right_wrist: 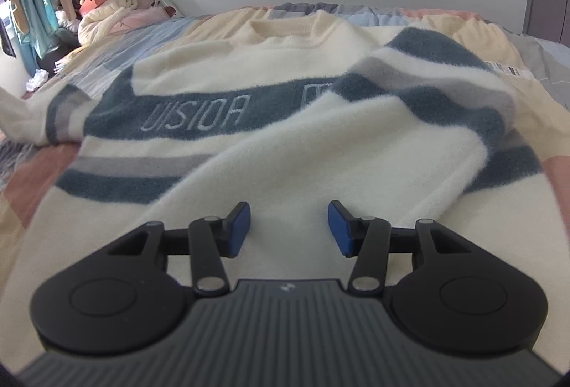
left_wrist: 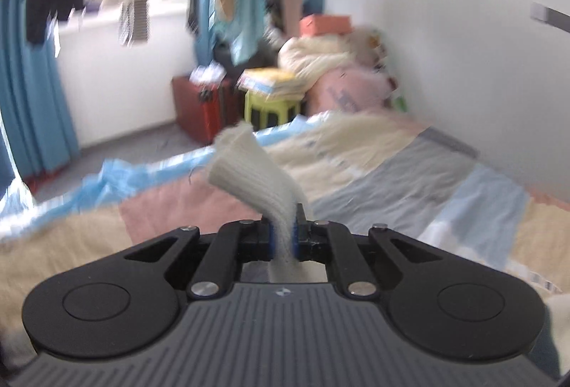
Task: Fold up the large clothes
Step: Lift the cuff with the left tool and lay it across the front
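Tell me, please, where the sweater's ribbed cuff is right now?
In the left wrist view the ribbed cuff sits mid-frame, pinched in the left gripper above the patchwork bedspread.

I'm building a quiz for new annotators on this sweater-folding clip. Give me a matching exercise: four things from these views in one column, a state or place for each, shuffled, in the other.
Things:
1. left gripper
2. right gripper
3. sweater
4. orange box

States or places:
A. spread on the patchwork bedspread
B. jaws apart, nothing between them
C. on the heap of bedding by the wall
D. clamped on a ribbed white cuff

Pairs: 1-D, 2-B, 3-A, 4-C
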`<state>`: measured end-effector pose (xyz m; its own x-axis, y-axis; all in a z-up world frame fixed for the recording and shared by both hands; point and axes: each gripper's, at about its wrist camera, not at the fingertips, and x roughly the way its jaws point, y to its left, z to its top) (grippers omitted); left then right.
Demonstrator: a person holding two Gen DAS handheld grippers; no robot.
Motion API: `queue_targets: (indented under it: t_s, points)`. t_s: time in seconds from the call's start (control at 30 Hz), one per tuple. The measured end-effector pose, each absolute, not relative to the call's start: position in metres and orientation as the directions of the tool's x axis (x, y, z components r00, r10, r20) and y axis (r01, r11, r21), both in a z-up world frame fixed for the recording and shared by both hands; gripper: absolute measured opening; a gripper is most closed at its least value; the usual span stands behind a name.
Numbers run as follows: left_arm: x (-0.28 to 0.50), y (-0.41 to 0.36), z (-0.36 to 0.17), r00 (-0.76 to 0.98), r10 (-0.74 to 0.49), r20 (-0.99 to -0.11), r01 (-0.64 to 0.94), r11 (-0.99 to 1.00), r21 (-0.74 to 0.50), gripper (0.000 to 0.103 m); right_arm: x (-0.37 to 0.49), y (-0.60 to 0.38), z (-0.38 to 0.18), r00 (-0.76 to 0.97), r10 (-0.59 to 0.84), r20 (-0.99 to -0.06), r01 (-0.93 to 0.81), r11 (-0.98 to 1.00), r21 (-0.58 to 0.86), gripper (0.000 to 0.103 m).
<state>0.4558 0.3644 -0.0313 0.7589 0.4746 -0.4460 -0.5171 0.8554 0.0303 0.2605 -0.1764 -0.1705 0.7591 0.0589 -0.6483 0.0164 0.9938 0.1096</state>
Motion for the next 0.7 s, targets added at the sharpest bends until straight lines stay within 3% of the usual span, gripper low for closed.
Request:
queue_targets:
  t_s: [0.1,0.33,0.53,0.7]
  points:
    - [0.441,0.318,0.017,0.823,0.435,-0.365,-0.410,0.900,0.149,0.010,0.252,-0.178,-0.163,0.781,0.038,-0.623,0.013,0.997,0.077,0.051]
    - [0.383,0.180,0.100,0.938,0.270,-0.216,-0.206,0.938,0.280,0.010,0.232,-0.198,-0.143,0.818,0.068,-0.571,0.015,0.990,0.139,0.051]
    - [0.332,0.050,0.121,0.970,0.078,-0.232,-0.005,0.954,0.299,0.010,0.211,-0.218,-0.129,0.847,0.061,-0.528,0.047,0.981,0.189,0.051]
    - [0.282,-0.051,0.096,0.954,-0.110,-0.280,0.186,0.946,0.265,0.010,0.191,-0.247,-0.121,0.860,0.029,-0.510,0.121,0.958,0.259,0.051]
